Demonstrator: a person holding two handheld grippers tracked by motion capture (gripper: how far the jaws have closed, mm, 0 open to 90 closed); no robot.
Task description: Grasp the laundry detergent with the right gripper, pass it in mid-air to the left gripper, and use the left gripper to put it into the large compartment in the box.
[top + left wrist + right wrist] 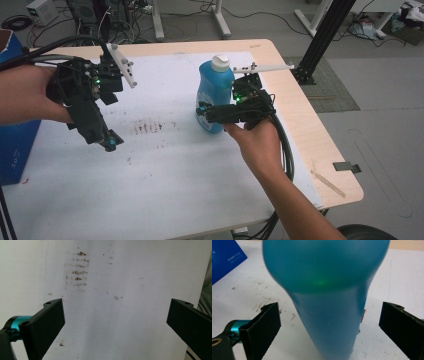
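Room: grey floor [380, 90] with cables, white desk legs and a black metal post [327, 35] at the far side.
Table: light wooden table [305, 125], its top mostly covered by a white sheet [165, 175].
Box: blue box [12, 145] at the left edge of the table, partly behind the left forearm.
Bottle: blue plastic bottle [214, 95] with a white cap [220, 62], upright on the white sheet, right of centre and toward the far side; in the right gripper view its blue body [329, 302] stands between the two jaws.
Left gripper: left gripper [102, 132] held above the left part of the sheet, well apart from the bottle; in the left gripper view [115, 320] its jaws are spread wide with nothing between them.
Right gripper: right gripper [202, 112] at the bottle's lower body; in the right gripper view [329, 325] the jaws are spread, one on each side of the bottle, neither touching it.
Stains: brown smudges [147, 126] on the sheet between gripper and bottle, also in the left gripper view [78, 267].
Stick: thin wooden stick [327, 182] on the bare wood at the near right corner.
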